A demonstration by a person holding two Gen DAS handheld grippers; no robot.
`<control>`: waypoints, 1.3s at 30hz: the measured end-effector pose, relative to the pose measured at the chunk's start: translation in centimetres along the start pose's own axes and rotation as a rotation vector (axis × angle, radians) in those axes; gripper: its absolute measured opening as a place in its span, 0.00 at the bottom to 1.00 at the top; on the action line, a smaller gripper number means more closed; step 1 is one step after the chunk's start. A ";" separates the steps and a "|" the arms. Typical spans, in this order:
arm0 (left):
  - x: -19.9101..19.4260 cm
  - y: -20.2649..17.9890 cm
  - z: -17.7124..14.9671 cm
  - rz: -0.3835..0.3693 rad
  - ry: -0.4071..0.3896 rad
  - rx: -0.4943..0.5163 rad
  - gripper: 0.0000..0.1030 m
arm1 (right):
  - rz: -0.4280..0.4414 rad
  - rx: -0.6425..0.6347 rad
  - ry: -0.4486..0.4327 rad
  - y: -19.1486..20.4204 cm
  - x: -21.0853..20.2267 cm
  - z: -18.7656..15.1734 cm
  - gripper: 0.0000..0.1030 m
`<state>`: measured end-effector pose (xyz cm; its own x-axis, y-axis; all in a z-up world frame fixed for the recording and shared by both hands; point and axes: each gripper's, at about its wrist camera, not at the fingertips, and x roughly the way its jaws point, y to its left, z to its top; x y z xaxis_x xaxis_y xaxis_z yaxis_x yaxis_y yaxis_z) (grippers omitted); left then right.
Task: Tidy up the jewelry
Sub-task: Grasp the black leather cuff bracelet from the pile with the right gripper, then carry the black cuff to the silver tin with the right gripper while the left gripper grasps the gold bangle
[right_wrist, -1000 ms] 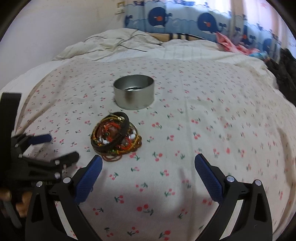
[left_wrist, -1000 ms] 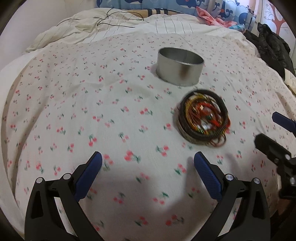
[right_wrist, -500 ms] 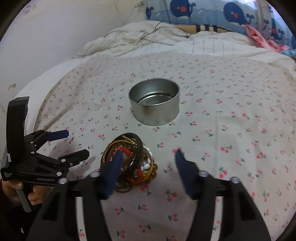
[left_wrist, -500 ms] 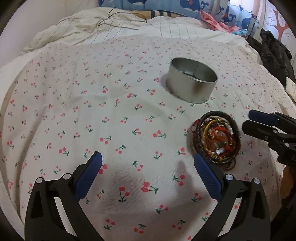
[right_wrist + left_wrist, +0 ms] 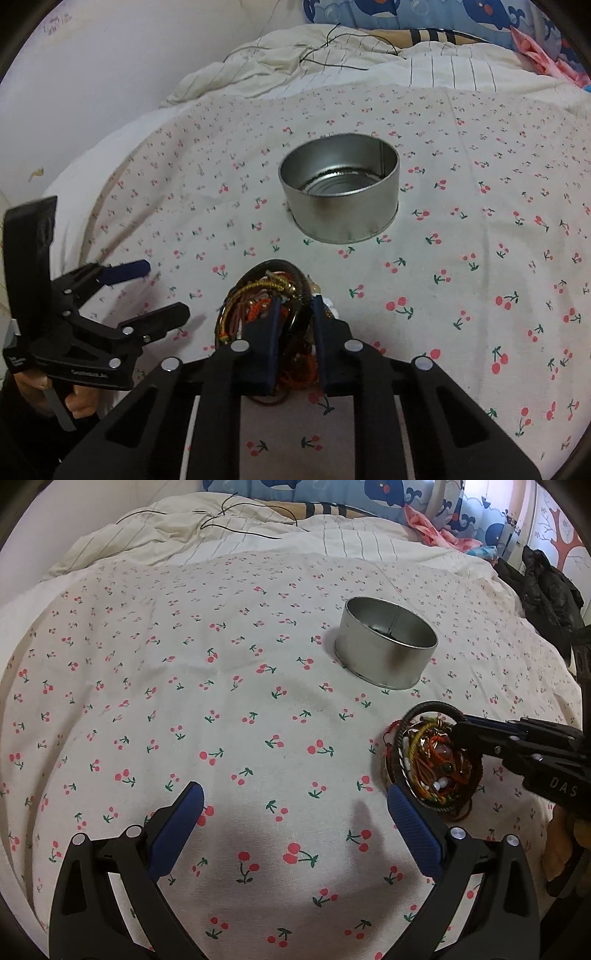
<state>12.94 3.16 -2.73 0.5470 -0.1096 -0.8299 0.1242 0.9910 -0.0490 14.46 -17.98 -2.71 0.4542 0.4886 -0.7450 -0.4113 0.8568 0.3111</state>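
Note:
A tangled pile of bracelets (image 5: 266, 299), dark, gold, orange and beaded, lies on the cherry-print bedsheet (image 5: 461, 295); it also shows in the left wrist view (image 5: 432, 764). A round empty metal tin (image 5: 343, 188) stands just behind it, also in the left wrist view (image 5: 388, 646). My right gripper (image 5: 295, 314) is closed down on the bracelet pile, its fingers pinching the dark ring; it shows in the left wrist view (image 5: 465, 734). My left gripper (image 5: 295, 805) is open and empty, just left of the pile, and shows in the right wrist view (image 5: 162, 288).
A rumpled striped duvet (image 5: 229, 535) with a thin black cable (image 5: 236, 517) lies at the far end of the bed. Dark clothing (image 5: 546, 587) sits at the right edge. A white wall (image 5: 110, 74) runs along the left.
My right gripper has moved forward and down onto the bracelet pile and its fingers have closed from wide open onto it. The left gripper has shifted slightly and stays open.

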 end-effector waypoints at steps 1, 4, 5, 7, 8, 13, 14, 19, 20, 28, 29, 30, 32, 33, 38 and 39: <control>0.0 0.1 0.0 -0.003 -0.002 -0.004 0.93 | 0.016 0.016 -0.012 -0.2 -0.4 0.1 0.12; -0.2 0.0 0.0 -0.028 -0.008 -0.009 0.93 | 0.041 0.047 -0.036 -0.9 -1.2 0.2 0.12; -0.2 -0.1 0.0 -0.044 -0.011 -0.005 0.93 | 0.051 0.067 -0.047 -1.4 -1.6 0.3 0.12; -0.3 -0.5 0.0 -0.072 -0.015 0.008 0.93 | 0.071 0.102 -0.070 -2.3 -2.4 0.5 0.12; -0.4 -0.9 -0.1 -0.091 -0.019 0.022 0.93 | 0.078 0.120 -0.082 -2.7 -2.8 0.6 0.12; -0.8 -2.8 -0.2 -0.144 -0.046 0.096 0.93 | 0.154 0.227 -0.140 -5.3 -4.7 0.9 0.12; -0.9 -3.2 -0.3 -0.143 -0.055 0.113 0.93 | 0.172 0.248 -0.149 -5.8 -4.9 0.9 0.12; -1.8 -3.7 -0.4 -0.164 -0.091 0.128 0.93 | 0.340 0.310 -0.158 -6.9 -5.1 1.0 0.12; -1.8 -3.5 -0.4 -0.165 -0.092 0.122 0.93 | 0.338 0.302 -0.156 -6.7 -5.1 1.1 0.12; -1.2 -5.9 1.3 -0.230 -0.091 0.199 0.93 | -0.028 0.353 -0.182 -9.6 -6.1 0.8 0.12; -0.9 -6.3 1.5 -0.231 -0.093 0.223 0.93 | -0.066 0.363 -0.177 -10.1 -6.0 0.7 0.12; -0.7 -6.6 1.9 -0.239 -0.092 0.241 0.93 | -0.092 0.374 -0.172 -10.6 -5.9 0.6 0.12; -0.1 -6.8 2.7 -0.303 -0.092 0.259 0.93 | -0.107 0.401 -0.150 -11.6 -5.1 0.4 0.12; 0.2 -6.9 3.1 -0.319 -0.085 0.268 0.87 | -0.111 0.417 -0.137 -12.0 -4.7 0.2 0.12; 2.2 -8.6 4.2 -0.329 -0.013 0.405 0.40 | -0.117 0.469 -0.091 -13.4 -3.0 -0.6 0.13; 2.6 -8.9 4.2 -0.335 -0.001 0.423 0.39 | -0.115 0.479 -0.085 -13.6 -2.8 -0.8 0.13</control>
<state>16.72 -6.25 -2.11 0.4209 -0.4146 -0.8068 0.6148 0.7844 -0.0823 18.12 -31.14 -5.32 0.5464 0.3814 -0.7456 0.0449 0.8756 0.4809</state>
